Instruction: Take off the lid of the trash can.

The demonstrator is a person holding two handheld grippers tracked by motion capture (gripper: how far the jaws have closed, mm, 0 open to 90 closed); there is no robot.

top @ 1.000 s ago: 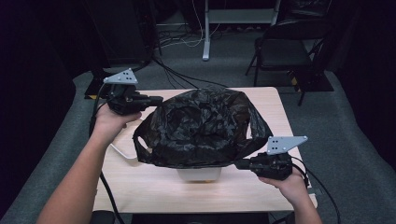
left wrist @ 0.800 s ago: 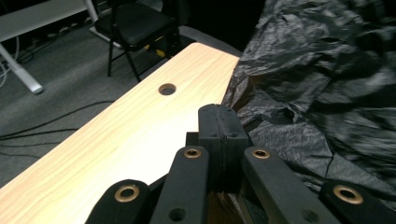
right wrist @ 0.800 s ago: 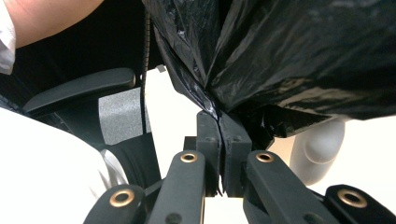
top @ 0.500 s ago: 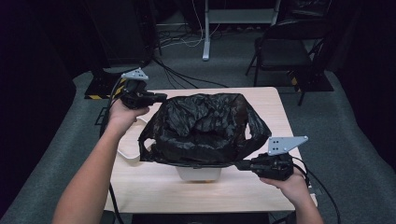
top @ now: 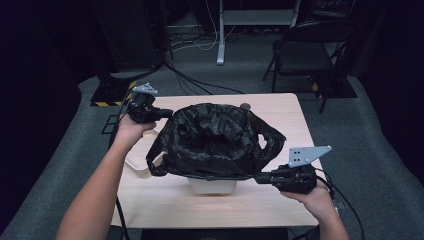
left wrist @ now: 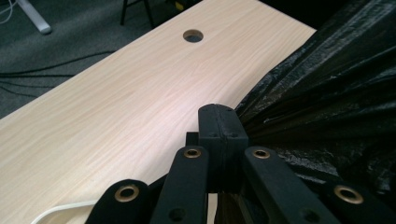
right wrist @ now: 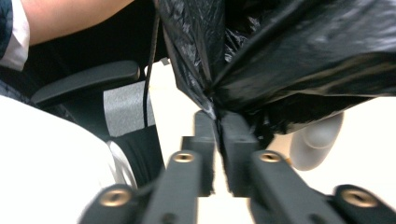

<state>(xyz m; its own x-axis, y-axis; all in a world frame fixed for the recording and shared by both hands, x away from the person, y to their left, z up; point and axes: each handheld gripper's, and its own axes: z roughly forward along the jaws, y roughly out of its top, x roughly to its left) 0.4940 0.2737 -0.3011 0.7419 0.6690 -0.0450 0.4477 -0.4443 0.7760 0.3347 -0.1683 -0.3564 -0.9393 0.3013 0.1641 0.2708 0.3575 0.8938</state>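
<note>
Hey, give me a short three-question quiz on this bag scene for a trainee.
1. True or false: the left gripper is clamped on the black bag.
2. What pale thing sits under the bag? A) a bin B) a plate C) a book
3. Fill in: the right gripper grips the bag's ____ edge, as the high view shows it.

Key:
1. True; its jaws are closed on the bag's edge.
2. A, the bin shows below the bag's near edge.
3. Near right.
</note>
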